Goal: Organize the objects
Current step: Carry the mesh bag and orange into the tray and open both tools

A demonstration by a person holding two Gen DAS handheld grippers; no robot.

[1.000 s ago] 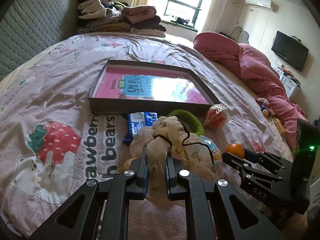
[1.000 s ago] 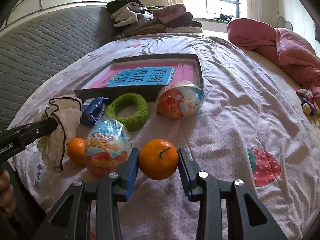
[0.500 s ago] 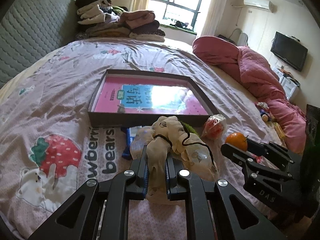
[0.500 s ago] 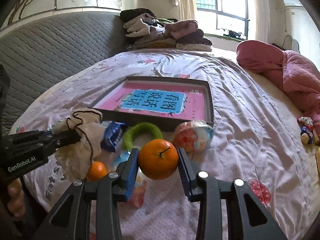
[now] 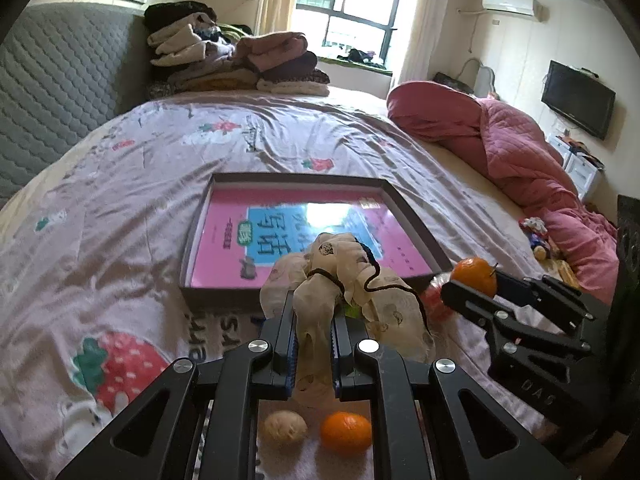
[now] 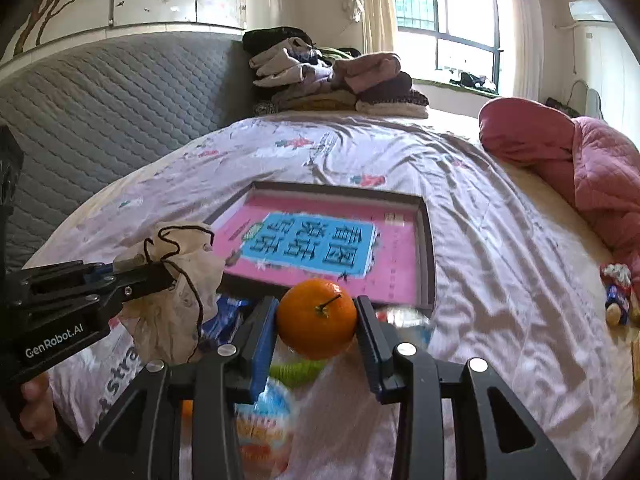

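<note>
My left gripper [image 5: 314, 312] is shut on a cream fabric scrunchie with a black cord [image 5: 340, 280], held above the bed in front of the dark shallow box [image 5: 416, 220]. A pink and blue book [image 5: 288, 232] lies inside that box. My right gripper [image 6: 316, 316] is shut on an orange tangerine [image 6: 316, 318], also lifted over the box's near edge [image 6: 426, 248]. In the right wrist view the left gripper [image 6: 156, 276] with the scrunchie [image 6: 176, 292] hangs at the left. Below on the sheet lie a second tangerine [image 5: 346, 432] and a beige round thing [image 5: 282, 428].
A green fuzzy ring [image 6: 296, 370], a blue packet [image 6: 226, 316] and wrapped chocolate eggs [image 6: 260, 412] lie blurred under my right gripper. Folded clothes [image 5: 236, 62] are stacked at the far end, a pink quilt [image 5: 516, 152] at the right, small toys [image 6: 618, 292] beside it.
Both grippers have risen and moved toward the box with the scrunchie and the tangerine held. The objects on the sheet have dropped lower in both views.
</note>
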